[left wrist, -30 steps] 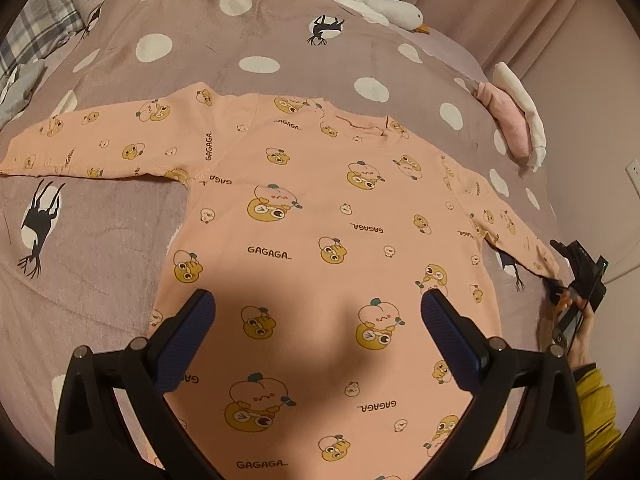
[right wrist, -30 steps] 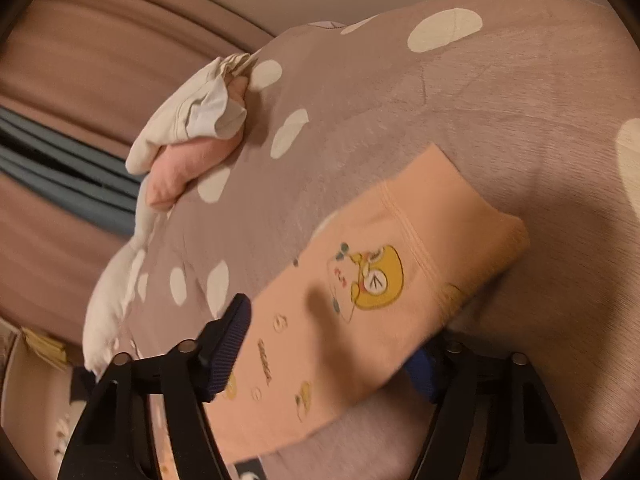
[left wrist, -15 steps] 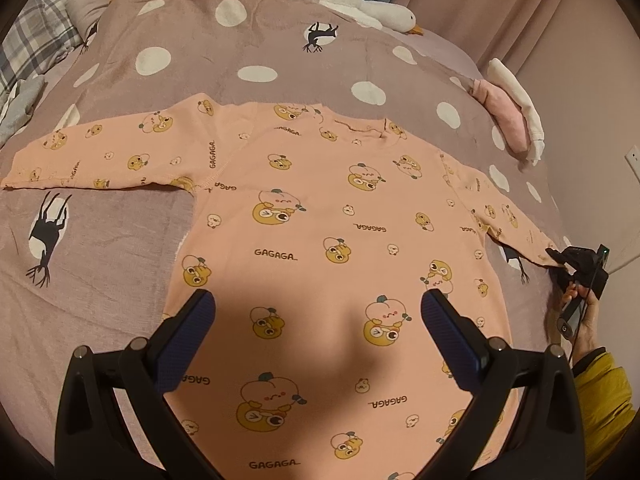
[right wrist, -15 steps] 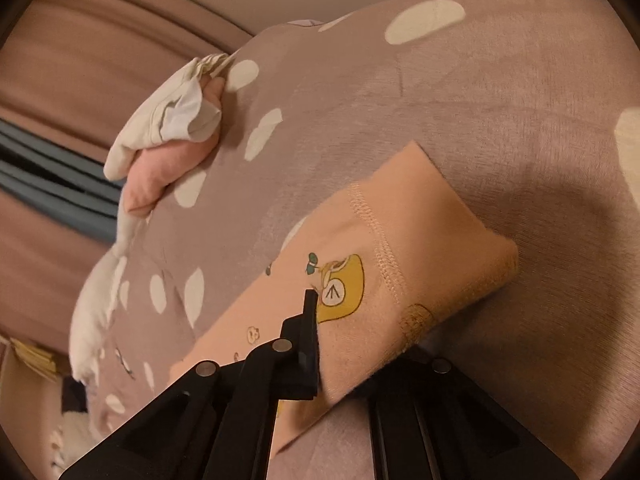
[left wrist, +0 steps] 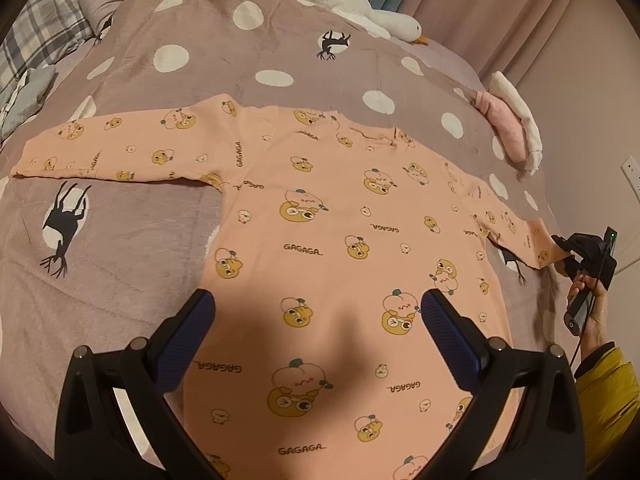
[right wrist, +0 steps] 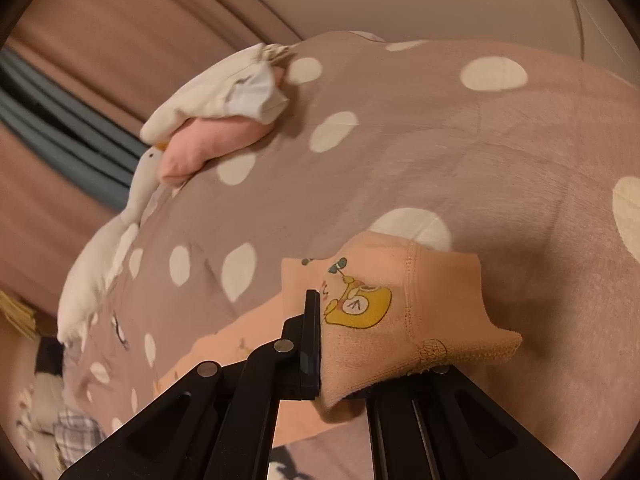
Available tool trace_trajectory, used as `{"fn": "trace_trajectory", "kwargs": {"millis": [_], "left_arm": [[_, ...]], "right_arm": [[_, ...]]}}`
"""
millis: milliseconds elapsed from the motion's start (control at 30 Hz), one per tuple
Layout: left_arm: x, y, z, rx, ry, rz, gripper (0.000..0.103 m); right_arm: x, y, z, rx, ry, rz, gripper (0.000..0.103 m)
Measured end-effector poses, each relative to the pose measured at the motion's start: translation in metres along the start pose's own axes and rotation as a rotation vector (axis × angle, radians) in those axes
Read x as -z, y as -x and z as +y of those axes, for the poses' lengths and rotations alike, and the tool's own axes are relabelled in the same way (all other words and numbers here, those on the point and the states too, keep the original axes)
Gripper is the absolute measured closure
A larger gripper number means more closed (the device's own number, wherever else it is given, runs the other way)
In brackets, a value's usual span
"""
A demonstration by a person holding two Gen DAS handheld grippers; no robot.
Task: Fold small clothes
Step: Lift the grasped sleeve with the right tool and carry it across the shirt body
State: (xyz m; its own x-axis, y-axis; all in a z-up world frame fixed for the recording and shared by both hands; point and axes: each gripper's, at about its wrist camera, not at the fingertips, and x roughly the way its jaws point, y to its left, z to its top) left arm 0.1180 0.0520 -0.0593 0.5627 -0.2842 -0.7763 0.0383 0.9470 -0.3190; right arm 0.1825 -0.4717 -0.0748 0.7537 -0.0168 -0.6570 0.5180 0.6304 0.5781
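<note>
1. Right tongs (right wrist: 340, 344), open a second ago, now pinch the sleeve cuff (right wrist: 404, 312).
2. Left tongs (left wrist: 316, 320) hover wide open, empty, above the shirt (left wrist: 340, 260).
3. Shirt lies flat ahead on the bed (left wrist: 120, 248); no fold made yet.

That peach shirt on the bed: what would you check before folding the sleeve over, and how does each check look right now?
1. Right gripper shut on the sleeve cuff: ok, the cuff is pinched between its fingers.
2. Left gripper free: ok, open above the shirt, holding nothing.
3. Shirt body flat on the bedspread: ok, no big wrinkles show.
4. Other sleeve laid out straight: ok.
5. Landing area free of other things: ok, the folded clothes lie apart near the bed edge.
6. Grip firm enough for the lift: cannot tell.
</note>
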Motion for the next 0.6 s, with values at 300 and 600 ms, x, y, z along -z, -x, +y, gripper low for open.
{"fn": "trace_trajectory", "kwargs": {"millis": [300, 600], "left_arm": [[0.006, 0.012, 0.025, 0.011, 0.045, -0.009, 0.0], [0.013, 0.02, 0.04, 0.029, 0.071, -0.009, 0.0]], "right_arm": [[0.014, 0.011, 0.066, -0.005, 0.186, -0.014, 0.099], [0.045, 0.016, 0.117, -0.031, 0.331, 0.009, 0.099]]}}
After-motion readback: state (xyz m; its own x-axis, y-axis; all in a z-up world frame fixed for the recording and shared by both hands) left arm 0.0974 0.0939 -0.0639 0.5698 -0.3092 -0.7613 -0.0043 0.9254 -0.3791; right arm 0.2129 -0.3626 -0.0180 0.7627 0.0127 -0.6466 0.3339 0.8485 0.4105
